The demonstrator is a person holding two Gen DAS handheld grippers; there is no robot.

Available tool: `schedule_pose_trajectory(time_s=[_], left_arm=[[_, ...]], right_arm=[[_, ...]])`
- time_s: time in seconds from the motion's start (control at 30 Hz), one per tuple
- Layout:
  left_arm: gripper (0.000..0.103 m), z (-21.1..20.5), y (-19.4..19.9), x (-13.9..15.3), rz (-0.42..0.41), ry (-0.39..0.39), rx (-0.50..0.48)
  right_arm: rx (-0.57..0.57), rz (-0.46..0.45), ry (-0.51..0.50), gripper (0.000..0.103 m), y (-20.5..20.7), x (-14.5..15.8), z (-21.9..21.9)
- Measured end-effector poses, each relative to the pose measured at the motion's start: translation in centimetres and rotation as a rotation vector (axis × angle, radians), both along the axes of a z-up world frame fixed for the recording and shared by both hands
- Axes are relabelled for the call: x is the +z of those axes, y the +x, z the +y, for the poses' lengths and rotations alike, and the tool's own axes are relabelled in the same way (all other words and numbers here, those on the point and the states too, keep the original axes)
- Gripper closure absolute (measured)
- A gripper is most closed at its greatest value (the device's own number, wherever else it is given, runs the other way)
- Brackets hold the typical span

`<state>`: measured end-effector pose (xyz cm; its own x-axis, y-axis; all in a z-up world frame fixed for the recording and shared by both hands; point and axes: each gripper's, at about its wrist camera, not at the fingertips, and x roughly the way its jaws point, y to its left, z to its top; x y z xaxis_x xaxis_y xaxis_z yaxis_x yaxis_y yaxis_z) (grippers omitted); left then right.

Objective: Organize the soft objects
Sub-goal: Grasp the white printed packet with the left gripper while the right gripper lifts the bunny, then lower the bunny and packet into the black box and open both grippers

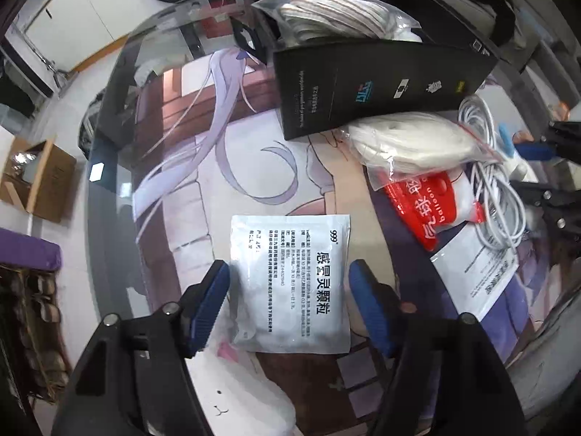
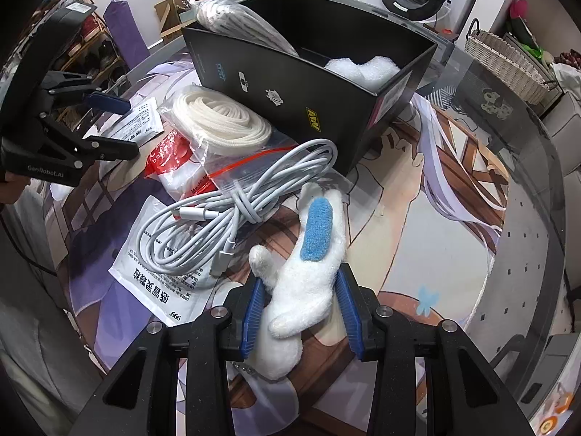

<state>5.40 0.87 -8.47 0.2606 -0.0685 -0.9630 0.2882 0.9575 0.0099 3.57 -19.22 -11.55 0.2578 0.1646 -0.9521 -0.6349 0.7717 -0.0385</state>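
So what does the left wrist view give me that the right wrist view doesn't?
Left wrist only: the white sachet seen flat between the left gripper's jaws, and a cardboard box on the floor.
Right wrist only: the plush toy clamped in the right gripper, foam inside the black box, a wicker basket.
Both: black box, bagged rope, white cable, red pack.

The glass table holds a black box, white packets, bagged rope and cable past the gripper tips.
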Motion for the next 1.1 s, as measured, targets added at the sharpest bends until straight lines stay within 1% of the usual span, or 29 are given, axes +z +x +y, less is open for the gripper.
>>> schedule_pose_trajectory(time_s=[0.03,0.1,0.13,0.23,0.37,0.53,0.67,0.8,0.9,1.0,1.07,1.1], left_arm=[[0.045,-0.1,0.0,0.0,-0.001,-0.006,-0.01],[0.064,-0.3,0.0,0.0,-0.005,-0.014,-0.036],[0.07,-0.7,-0.3,0.2,-0.01,-0.016,-0.055],[0.077,-1.8,-0.9,0.5,-0.034,0.003,-0.086],[0.079,-2.7,-2.1,1.3,-0.045,-0.015,-0.118],[0.079,-2.1,-2.1,3.3,-0.085,-0.06,-0.097],[0.079,-2.5,-2.4,4.9,-0.115,-0.076,-0.106],[0.079,-2.7,-2.4,6.8,-0.155,-0.105,-0.097],[0.079,-2.8,-1.9,8.8,-0.209,-0.127,-0.087],[0.08,-2.8,-0.4,10.6,-0.268,-0.14,-0.081],[0.08,-3.1,0.5,12.2,-0.339,-0.145,-0.082],[0.08,-3.5,0.8,13.0,-0.395,-0.127,-0.086]], right_arm=[[0.001,-0.001,-0.001,0.064,0.0,0.0,0.1],[0.0,0.001,0.001,0.064,-0.1,-0.1,0.0],[0.001,0.004,0.0,0.064,-0.1,-0.1,0.0],[0.026,-0.014,-0.035,0.067,-0.5,0.1,0.3],[0.022,-0.044,-0.022,0.067,-0.7,1.0,0.3],[0.01,-0.065,0.009,0.067,-0.9,2.2,0.0],[0.006,-0.076,0.037,0.067,-1.0,3.4,-0.2],[0.003,-0.115,0.068,0.067,-1.2,5.1,-0.1],[0.0,-0.165,0.112,0.067,-1.4,6.8,0.4],[-0.006,-0.221,0.148,0.067,-1.1,8.4,1.0],[-0.006,-0.274,0.152,0.067,-0.7,9.4,1.6],[-0.005,-0.31,0.139,0.067,-0.5,9.8,2.1]])
